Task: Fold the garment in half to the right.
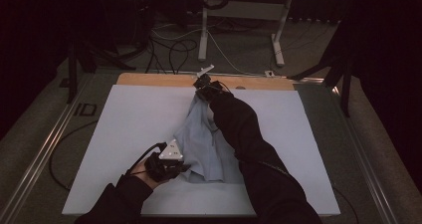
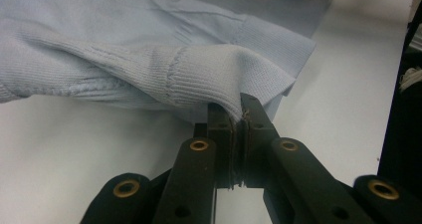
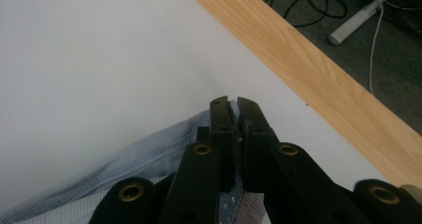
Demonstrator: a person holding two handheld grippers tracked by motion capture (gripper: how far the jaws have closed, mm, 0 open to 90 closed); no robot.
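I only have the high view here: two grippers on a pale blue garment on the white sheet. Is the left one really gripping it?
Observer: Yes. The left gripper view shows the left gripper shut on a ribbed knit cuff of the garment.
Operator: And the right one, at the far end?
Observer: The right gripper is shut on a finely striped fabric edge, pinched between its jaws.
Operator: How near the table's far edge is it?
Observer: Its tips are over the white sheet, short of the bare wooden strip beyond.
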